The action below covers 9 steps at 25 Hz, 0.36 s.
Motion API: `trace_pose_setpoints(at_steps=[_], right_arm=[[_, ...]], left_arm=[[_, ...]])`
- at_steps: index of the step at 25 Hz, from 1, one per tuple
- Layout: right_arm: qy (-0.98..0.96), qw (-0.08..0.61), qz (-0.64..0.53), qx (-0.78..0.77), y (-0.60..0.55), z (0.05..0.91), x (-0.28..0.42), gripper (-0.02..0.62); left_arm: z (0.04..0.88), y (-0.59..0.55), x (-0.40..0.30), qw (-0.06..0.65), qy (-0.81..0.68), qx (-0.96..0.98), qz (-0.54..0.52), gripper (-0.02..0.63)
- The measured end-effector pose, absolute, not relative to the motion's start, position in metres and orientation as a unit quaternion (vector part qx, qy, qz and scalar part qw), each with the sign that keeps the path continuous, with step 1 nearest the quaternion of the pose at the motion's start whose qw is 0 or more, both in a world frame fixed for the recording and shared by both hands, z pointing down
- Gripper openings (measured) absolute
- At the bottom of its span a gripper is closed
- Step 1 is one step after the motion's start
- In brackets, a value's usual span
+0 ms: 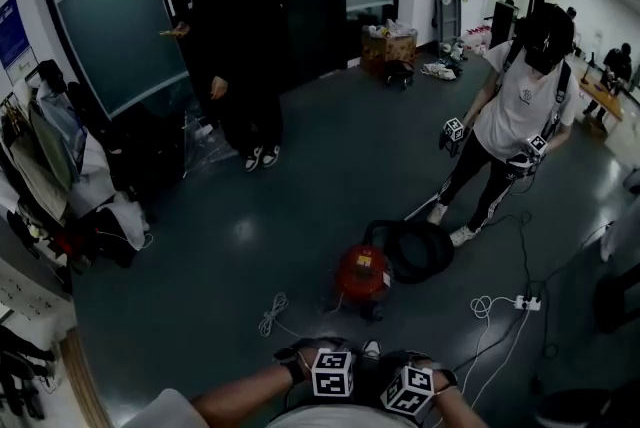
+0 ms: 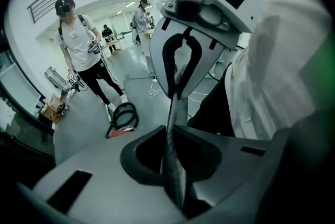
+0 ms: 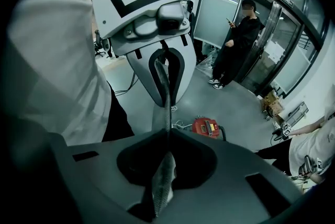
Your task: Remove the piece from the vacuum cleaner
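Observation:
The red vacuum cleaner [image 1: 363, 273] stands on the dark floor, with its black hose [image 1: 418, 249] coiled at its right. The left gripper view shows the vacuum cleaner [image 2: 121, 133] far off, and so does the right gripper view [image 3: 206, 126]. Both grippers are held close to my body at the bottom of the head view, where only their marker cubes show, left [image 1: 332, 373] and right [image 1: 408, 389]. They point at each other, tips nearly meeting. My left gripper [image 2: 174, 100] is shut with nothing in it. My right gripper [image 3: 167, 136] is shut and empty too.
A person in black [image 1: 225, 56] stands at the back by the glass doors. Another person in a white T-shirt [image 1: 525, 106] holds two grippers just beyond the hose. White cables [image 1: 272, 313] and a power strip [image 1: 525, 302] lie on the floor. Clothes [image 1: 60, 166] hang at the left.

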State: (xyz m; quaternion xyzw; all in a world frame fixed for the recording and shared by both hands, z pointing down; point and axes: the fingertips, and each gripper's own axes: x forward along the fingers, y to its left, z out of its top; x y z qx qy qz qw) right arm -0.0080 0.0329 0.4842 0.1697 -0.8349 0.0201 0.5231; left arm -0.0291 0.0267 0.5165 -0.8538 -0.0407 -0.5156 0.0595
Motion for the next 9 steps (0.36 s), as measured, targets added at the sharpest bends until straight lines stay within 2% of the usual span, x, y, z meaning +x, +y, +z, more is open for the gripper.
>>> trace_pose_setpoints(at_steps=[9], right_arm=[[-0.836,0.52,0.012,0.176,0.018,0.483,0.004,0.041]], left_arm=[[0.512,0.01,-0.017,0.075,-0.037,-0.851,-0.519,0.035]])
